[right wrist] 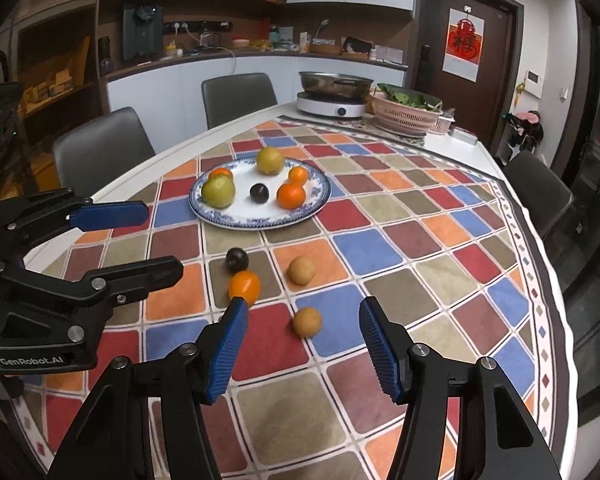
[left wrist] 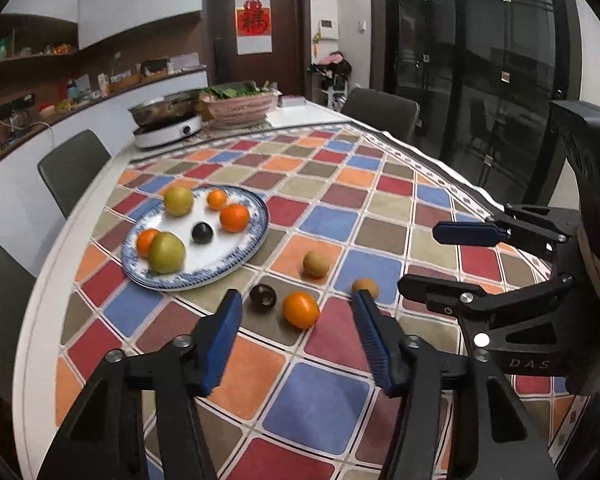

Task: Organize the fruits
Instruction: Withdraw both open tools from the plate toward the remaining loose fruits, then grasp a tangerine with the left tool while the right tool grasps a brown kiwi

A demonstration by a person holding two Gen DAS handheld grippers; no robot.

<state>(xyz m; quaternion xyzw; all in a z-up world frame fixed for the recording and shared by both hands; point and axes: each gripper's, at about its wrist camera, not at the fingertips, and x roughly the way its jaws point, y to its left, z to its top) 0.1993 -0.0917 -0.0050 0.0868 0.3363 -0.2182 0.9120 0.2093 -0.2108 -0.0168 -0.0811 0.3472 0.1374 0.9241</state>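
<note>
One brown fruit point(left wrist: 365, 286) half behind left gripper point(left wrist: 298, 312)

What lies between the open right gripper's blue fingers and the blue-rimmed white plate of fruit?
In the right wrist view, between right gripper and plate: two small brown fruits, an orange, a dark plum.
</note>
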